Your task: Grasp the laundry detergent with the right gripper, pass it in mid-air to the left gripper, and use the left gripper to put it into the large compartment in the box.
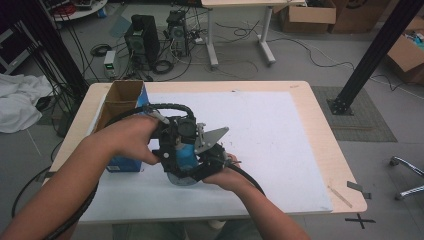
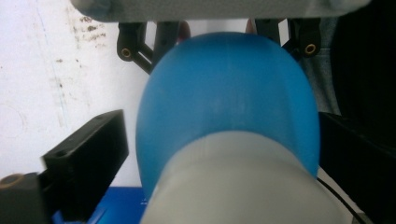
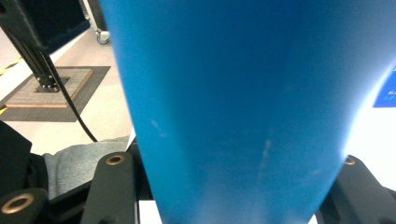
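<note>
Trouble first: a slip or twist of blue bottle (image 1: 186, 154) while caught between two tools. Hangs in the air above white mat (image 1: 280, 130), towards the near edge of table (image 1: 320, 125), just beside cardboard box (image 1: 122, 102).

Sits clamped across its body by right gripper (image 3: 238, 186), jaws pressed hard on the blue wall from both sides. Left gripper (image 2: 219, 149) straddles the end with pale cap (image 2: 243, 186), jaws wide, nothing gripped: a strip of mat visible between one jaw and the bottle. Other jaw in shadow, contact there hard to judge.

Possible failures, judged from this pose:
- Uneven closing by the left jaws, one pad landing first and levering the bottle sideways out of the right-hand clamp.
- Pinching on the rounded shoulder rather than the cap, then sliding off the curve.
- Twisting the cap against a smooth body, with the bottle spinning in the right jaws instead of the cap turning.
- Letting go on the right too early and dropping onto the mat.
- Squeezing too hard and denting a wall that looks thin.

Materials and shapes: smooth matte plastic, saturated blue, faintly scuffed; domed shoulder, body tapering in the right gripper view. Cap greyish white, rounded, slightly translucent. Jaws black, blocky, with brass-coloured rivets. Mat white, flat, speckled with dark smudges. Box brown inside, blue printed outside.
</note>
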`<state>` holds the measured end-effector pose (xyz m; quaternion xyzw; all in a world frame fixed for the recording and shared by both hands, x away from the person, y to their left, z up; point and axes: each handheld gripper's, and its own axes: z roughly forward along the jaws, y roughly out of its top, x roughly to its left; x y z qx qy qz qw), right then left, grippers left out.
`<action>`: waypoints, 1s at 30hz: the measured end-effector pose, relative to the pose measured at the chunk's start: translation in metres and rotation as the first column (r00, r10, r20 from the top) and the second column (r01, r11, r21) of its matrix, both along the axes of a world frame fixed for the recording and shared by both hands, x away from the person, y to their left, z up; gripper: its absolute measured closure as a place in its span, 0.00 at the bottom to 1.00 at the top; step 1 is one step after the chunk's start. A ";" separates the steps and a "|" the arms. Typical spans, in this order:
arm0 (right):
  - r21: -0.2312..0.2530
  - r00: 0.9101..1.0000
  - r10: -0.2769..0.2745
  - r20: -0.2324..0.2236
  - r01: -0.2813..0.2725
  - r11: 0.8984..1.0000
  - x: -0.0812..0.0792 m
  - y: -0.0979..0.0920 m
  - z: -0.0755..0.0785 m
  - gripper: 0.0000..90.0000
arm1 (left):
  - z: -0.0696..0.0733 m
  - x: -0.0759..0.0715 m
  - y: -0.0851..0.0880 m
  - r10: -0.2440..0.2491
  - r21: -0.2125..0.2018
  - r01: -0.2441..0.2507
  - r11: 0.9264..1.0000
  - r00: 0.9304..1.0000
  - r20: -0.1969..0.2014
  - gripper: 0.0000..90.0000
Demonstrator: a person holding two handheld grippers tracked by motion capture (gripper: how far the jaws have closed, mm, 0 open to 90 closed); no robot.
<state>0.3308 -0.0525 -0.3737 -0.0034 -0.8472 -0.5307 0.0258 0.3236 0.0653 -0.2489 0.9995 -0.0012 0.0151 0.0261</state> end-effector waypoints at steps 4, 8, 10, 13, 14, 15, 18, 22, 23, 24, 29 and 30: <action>-0.001 1.000 -0.001 0.004 0.001 1.000 0.001 0.001 0.000 0.49 | 0.000 0.001 0.000 0.004 -0.005 -0.004 1.000 1.000 0.000 0.14; -0.002 1.000 -0.005 -0.003 0.005 1.000 0.001 0.001 -0.001 0.49 | 0.000 0.001 0.000 0.006 0.000 -0.006 1.000 1.000 0.001 0.17; -0.006 1.000 -0.005 0.003 0.005 1.000 0.002 0.001 -0.001 0.49 | 0.000 0.001 0.000 0.010 0.001 -0.010 1.000 1.000 0.004 0.18; -0.002 1.000 -0.005 -0.002 0.005 1.000 0.001 0.001 -0.001 0.49 | 0.000 0.002 0.001 0.011 -0.003 -0.011 1.000 1.000 0.010 0.18; -0.001 1.000 -0.006 -0.002 0.006 1.000 0.001 0.001 -0.001 0.49 | 0.000 0.002 0.001 0.012 0.001 -0.012 1.000 1.000 0.014 0.18; 0.000 1.000 -0.006 -0.002 0.006 1.000 0.001 0.001 -0.001 0.49 | 0.000 0.002 0.001 0.011 0.004 -0.011 1.000 1.000 0.015 0.18; 0.000 1.000 -0.007 0.010 0.007 1.000 0.002 0.001 -0.001 0.49 | 0.000 0.003 0.000 0.016 0.009 -0.016 1.000 1.000 0.018 0.20; 0.001 1.000 -0.013 0.002 0.013 1.000 0.002 0.001 -0.002 0.50 | 0.000 0.002 -0.001 0.018 0.019 -0.018 1.000 1.000 0.023 0.23; -0.001 1.000 -0.013 0.012 0.013 1.000 0.003 0.001 -0.002 0.50 | 0.000 0.002 -0.001 0.018 0.022 -0.018 1.000 1.000 0.023 0.23; -0.001 1.000 -0.014 0.009 0.014 1.000 0.003 0.001 -0.002 0.50 | 0.000 0.002 -0.001 0.016 0.025 -0.016 1.000 1.000 0.026 0.24; 0.003 1.000 -0.015 0.013 0.015 1.000 0.003 0.001 -0.002 0.50 | 0.000 0.002 -0.001 0.017 0.016 -0.017 1.000 0.999 0.035 0.27; 0.004 1.000 -0.014 0.013 0.014 1.000 0.004 0.001 -0.002 0.50 | 0.000 0.002 -0.001 0.018 0.016 -0.018 1.000 0.999 0.041 0.27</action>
